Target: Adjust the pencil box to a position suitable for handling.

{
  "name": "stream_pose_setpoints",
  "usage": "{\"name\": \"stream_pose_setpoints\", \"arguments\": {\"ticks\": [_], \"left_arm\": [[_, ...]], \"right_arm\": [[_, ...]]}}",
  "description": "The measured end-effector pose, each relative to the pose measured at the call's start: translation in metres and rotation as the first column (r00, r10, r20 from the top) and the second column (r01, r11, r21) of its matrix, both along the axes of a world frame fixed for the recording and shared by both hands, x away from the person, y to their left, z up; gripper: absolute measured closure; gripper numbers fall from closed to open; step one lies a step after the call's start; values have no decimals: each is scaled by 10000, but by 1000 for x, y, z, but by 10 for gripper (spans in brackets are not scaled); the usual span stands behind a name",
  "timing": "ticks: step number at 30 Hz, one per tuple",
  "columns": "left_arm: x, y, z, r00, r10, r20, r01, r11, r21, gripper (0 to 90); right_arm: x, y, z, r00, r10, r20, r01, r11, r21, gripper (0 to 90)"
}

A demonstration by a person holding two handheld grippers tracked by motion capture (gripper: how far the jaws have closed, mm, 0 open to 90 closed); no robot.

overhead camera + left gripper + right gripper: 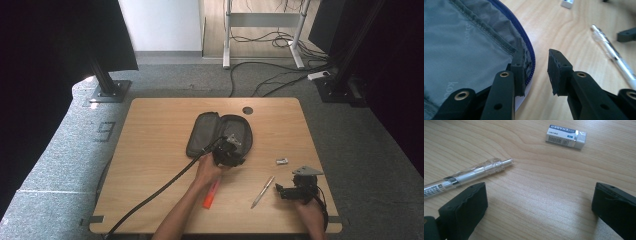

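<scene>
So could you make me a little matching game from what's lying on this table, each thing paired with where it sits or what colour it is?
Things:
1. pencil case
2. eraser
3. pen
4. orange marker

Descriptions:
A. partly under the person's left forearm
B. lying open, grey lining showing
C. small white block in a printed sleeve
D. clear and silver, lying left of the right gripper

Pairs: 1-B, 2-C, 3-D, 4-A
</scene>
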State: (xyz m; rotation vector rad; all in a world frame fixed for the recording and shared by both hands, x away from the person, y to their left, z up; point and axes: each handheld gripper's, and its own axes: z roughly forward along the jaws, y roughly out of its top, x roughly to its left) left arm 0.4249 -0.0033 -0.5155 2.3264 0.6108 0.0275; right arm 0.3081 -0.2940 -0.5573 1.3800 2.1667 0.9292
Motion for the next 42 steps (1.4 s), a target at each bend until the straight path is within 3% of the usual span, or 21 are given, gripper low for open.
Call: {"name": "stream_pose_setpoints", "arguments": {"ticks": [15, 27, 33, 40, 42], "left_arm": [[-33, -5, 2, 9977, -676, 95, 673, 9974, 269, 644], [-54, -8, 0, 9941, -1083, -42, 1083, 9941, 17, 632], [-55, -7, 4, 9944, -1049, 104, 1050, 9945, -52, 578], [-61, -1, 14, 9946, -840, 613, 836, 9965, 93, 486], [-63, 2, 17, 9953, -693, 675, 689, 9976, 82, 422]], "right_arm": [[0, 0, 0, 10000, -9, 6, 9, 10000, 6, 0], [0, 0, 0, 10000, 2, 4, -2, 10000, -2, 0], [0, 0, 0, 10000, 3, 4, -3, 10000, -2, 0], [0, 0, 0, 10000, 3, 3, -3, 10000, -2, 0], [0, 0, 0, 10000, 2, 5, -2, 10000, -1, 0]]}}
